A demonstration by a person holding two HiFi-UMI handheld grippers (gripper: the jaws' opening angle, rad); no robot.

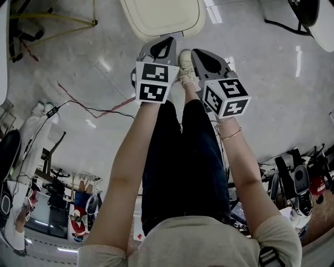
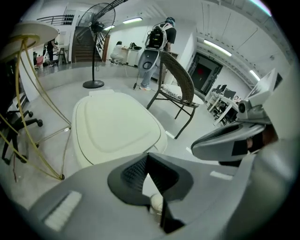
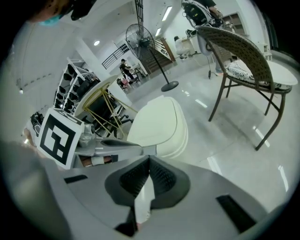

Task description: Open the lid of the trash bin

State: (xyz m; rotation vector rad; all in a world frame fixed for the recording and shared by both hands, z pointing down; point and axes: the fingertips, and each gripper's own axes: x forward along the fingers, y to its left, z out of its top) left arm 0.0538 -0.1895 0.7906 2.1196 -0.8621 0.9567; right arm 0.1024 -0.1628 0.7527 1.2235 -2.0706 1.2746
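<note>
Both left claw [image 1: 168, 41] and right claw [image 1: 201, 56], closed, face the lid-down trash bin [image 1: 162, 15].

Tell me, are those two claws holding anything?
Nothing. The left gripper and right gripper are both shut and empty, short of the trash bin lid.

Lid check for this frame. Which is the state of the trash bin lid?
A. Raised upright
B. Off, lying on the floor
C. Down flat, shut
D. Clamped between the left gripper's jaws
C: the lid lies flat and shut in both gripper views and in the head view.
</note>
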